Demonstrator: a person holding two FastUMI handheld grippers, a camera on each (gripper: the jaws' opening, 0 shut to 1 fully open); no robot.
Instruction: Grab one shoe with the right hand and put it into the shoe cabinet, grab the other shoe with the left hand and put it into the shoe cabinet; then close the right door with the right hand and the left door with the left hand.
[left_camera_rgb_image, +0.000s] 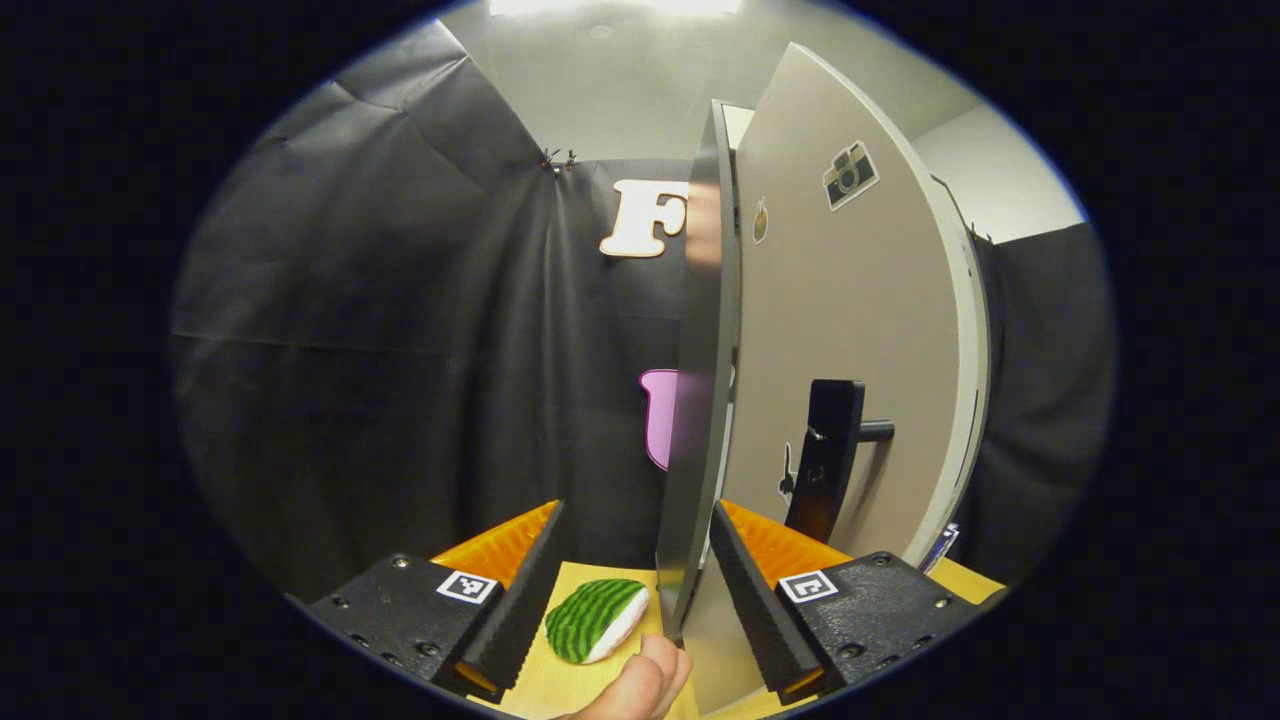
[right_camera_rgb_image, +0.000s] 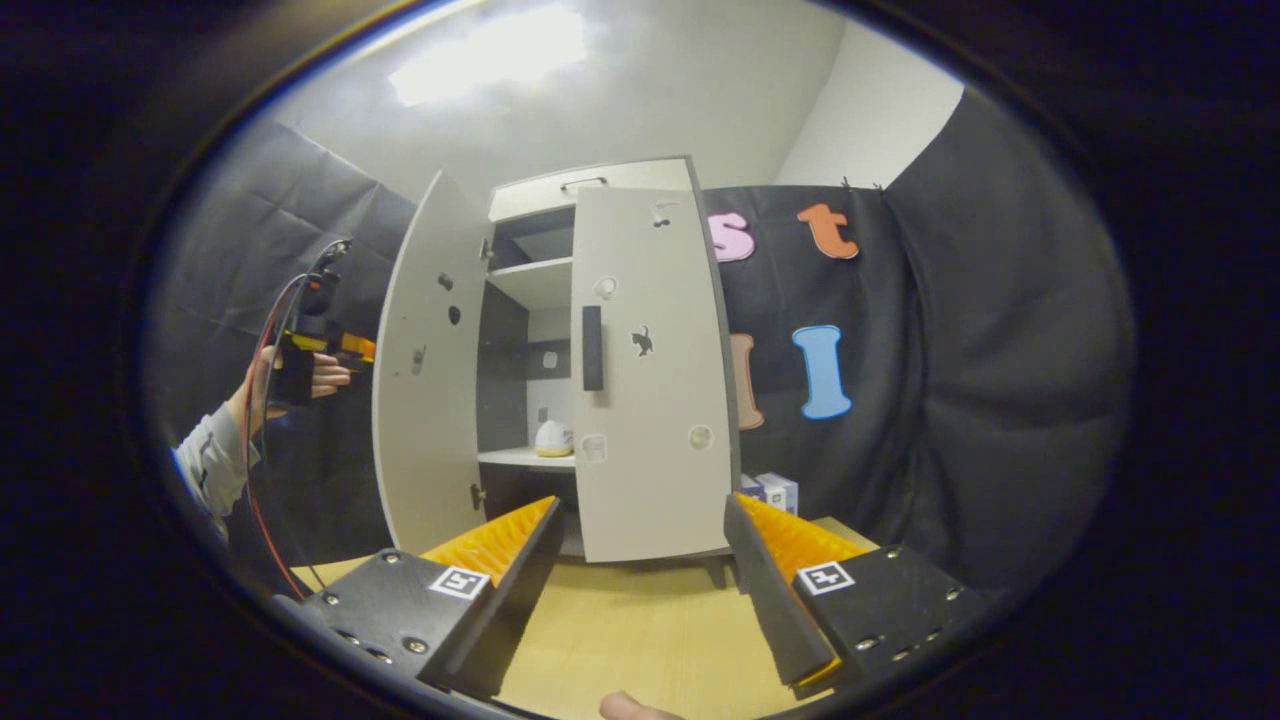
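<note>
In the left gripper view, the left gripper (left_camera_rgb_image: 635, 590) has its fingers spread wide, and the thin edge of the left door (left_camera_rgb_image: 700, 400) stands upright in the gap between them, nearer the right finger; whether it touches that finger cannot be told. A fingertip of the holding hand (left_camera_rgb_image: 640, 685) shows at the bottom edge. On the wooden table (left_camera_rgb_image: 545, 685), just behind the left finger, lies a green-striped object with a white side (left_camera_rgb_image: 595, 620). Past the door edge stands the right door (left_camera_rgb_image: 850, 350), carrying a black handle (left_camera_rgb_image: 825, 455) and a camera sticker (left_camera_rgb_image: 850, 175).

In the right gripper view, the right gripper (right_camera_rgb_image: 640, 590) hangs over the table (right_camera_rgb_image: 630, 640) with fingers apart and nothing between them, facing the shoe cabinet (right_camera_rgb_image: 560, 290). The right door (right_camera_rgb_image: 650, 370) is closed over the front, while the left door (right_camera_rgb_image: 425, 370) stands swung out. A pale shoe (right_camera_rgb_image: 553, 438) sits on the lower shelf in the opening. Beyond the left door's outer side, a raised hand (right_camera_rgb_image: 300, 375) in a light sleeve (right_camera_rgb_image: 212, 460) holds the left gripper (right_camera_rgb_image: 350, 348) level against that door. Small boxes (right_camera_rgb_image: 770, 490) sit by the cabinet's right foot.
</note>
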